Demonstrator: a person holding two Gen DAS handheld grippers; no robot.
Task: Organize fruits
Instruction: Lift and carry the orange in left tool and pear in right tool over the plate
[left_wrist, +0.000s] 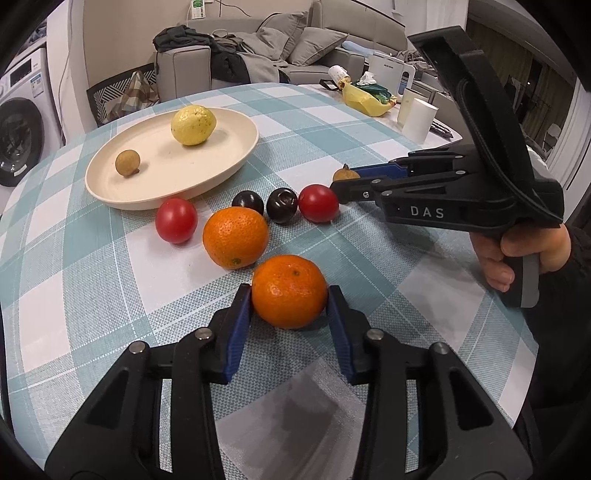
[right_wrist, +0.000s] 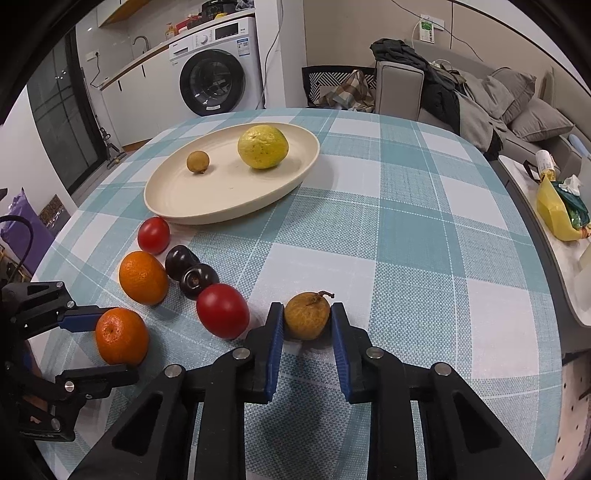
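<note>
table: checked cloth (left_wrist: 369, 155), we see plate (left_wrist: 110, 188) beyond
left gripper (left_wrist: 290, 295): pinching mandarin (left_wrist: 288, 291) on cloth
right gripper (right_wrist: 307, 319): pinching longan (right_wrist: 306, 315)
handling: we judge both light, soft-skinned; squeeze gently at widest part

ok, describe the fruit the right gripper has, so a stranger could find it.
On the checked tablecloth, look right of the fruit row below the cream plate. Alone there, pinched in the right gripper, sits a small brownish-yellow fruit with a dry stem, rougher and duller than the red tomato beside it.
</note>
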